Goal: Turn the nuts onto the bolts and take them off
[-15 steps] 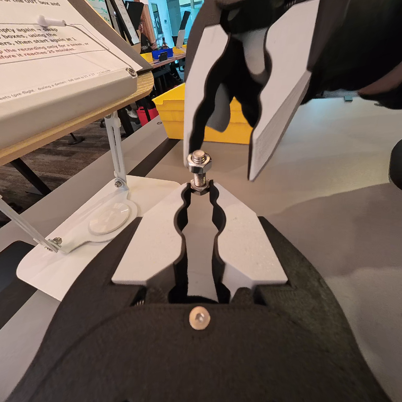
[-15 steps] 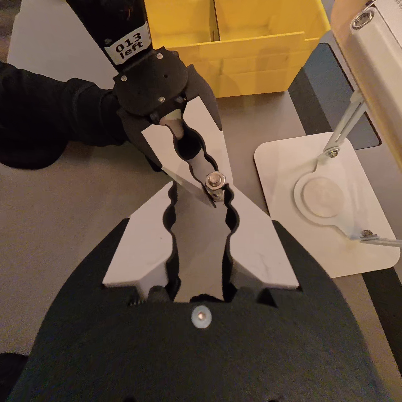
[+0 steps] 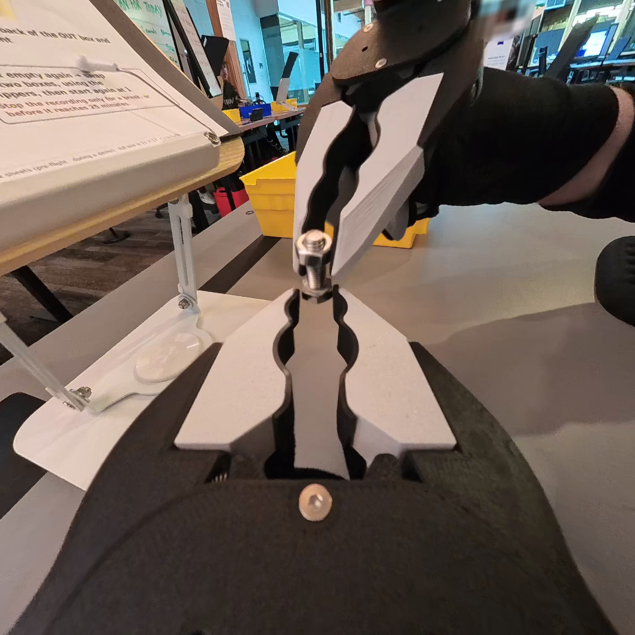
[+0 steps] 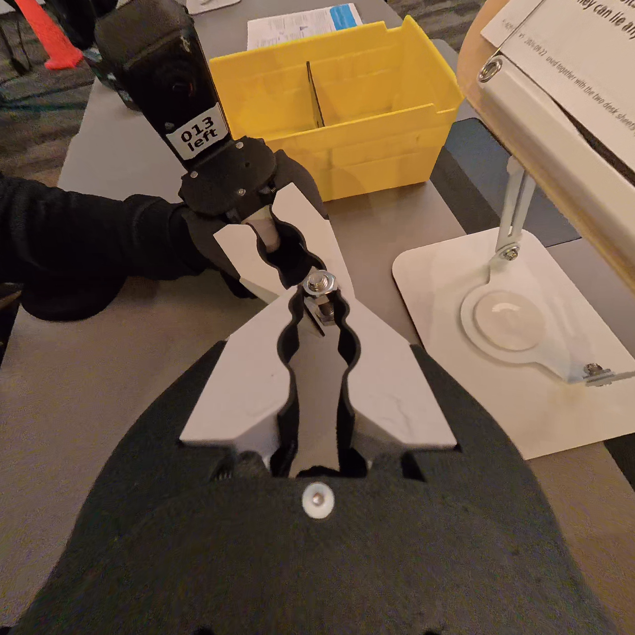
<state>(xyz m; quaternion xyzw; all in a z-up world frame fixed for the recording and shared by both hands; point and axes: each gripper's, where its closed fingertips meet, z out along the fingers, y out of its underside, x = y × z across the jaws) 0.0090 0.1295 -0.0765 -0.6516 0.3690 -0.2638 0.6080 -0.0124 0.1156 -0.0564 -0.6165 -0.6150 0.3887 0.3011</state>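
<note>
Grey table (image 3: 481,309) w/ yellow bin (image 4: 343,144) at far side & white stand base (image 3: 86,429) at left in the left wrist view. Left gripper (image 3: 315,295), jaws narrow, pinches the head of the bolt (image 3: 314,278), which stands upright above the table in centre. Right gripper (image 3: 314,252) comes from above, jaws narrowed onto the nut (image 3: 312,248) near the bolt's top end.

Shiny bare metal gleams on the bolt (image 3: 314,275) and nut (image 3: 311,249); matt white jaws, grainy black gripper shell, glossy yellow plastic bin (image 4: 378,151), smooth matt grey table (image 3: 498,292).
</note>
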